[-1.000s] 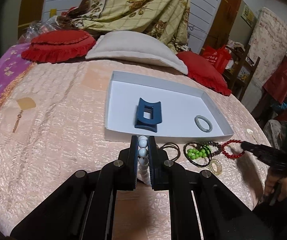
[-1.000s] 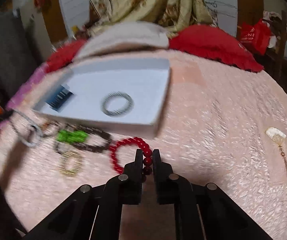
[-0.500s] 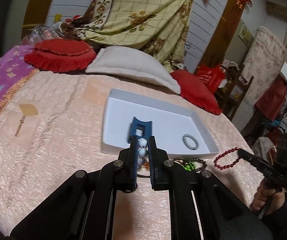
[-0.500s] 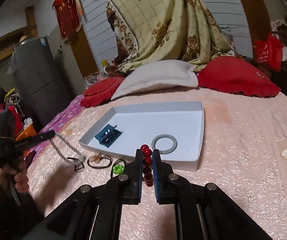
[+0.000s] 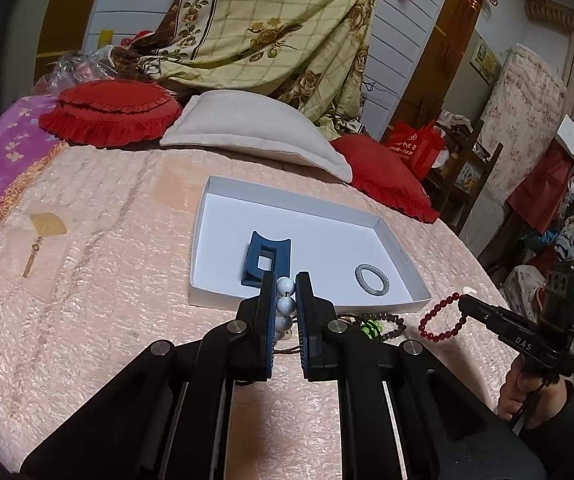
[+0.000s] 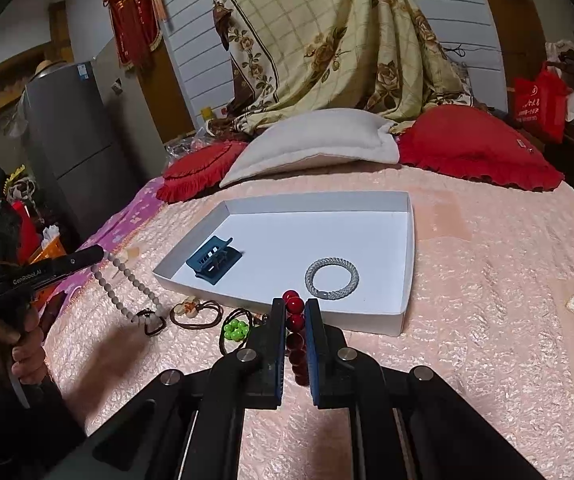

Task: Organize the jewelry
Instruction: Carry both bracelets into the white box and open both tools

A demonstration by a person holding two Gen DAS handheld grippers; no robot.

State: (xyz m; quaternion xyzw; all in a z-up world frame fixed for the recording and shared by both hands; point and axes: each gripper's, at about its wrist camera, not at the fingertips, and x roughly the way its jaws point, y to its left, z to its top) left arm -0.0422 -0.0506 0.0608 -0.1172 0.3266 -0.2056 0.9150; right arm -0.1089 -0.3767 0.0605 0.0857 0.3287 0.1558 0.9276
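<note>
Hand-held grippers: 2, left hand-held gripper [image 5: 286, 300], right hand-held gripper [image 6: 295, 320]. White tray [image 6: 407, 240]: 1. Blue hair claw [image 6: 214, 259]: 1. Grey bracelet [image 6: 331, 279]: 1. Red cushions: 2. Grey pillow [image 6: 319, 146]: 1.

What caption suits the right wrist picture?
Right gripper holds red beads before a white tray.

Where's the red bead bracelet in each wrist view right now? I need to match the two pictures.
Left wrist view: the red bead bracelet hangs at right, off the right gripper, just past the white tray's near right corner.
Right wrist view: bottom centre, the same bracelet pinched between the fingers, in front of the tray.
Shared landmark: the blue hair claw inside the tray.
</note>
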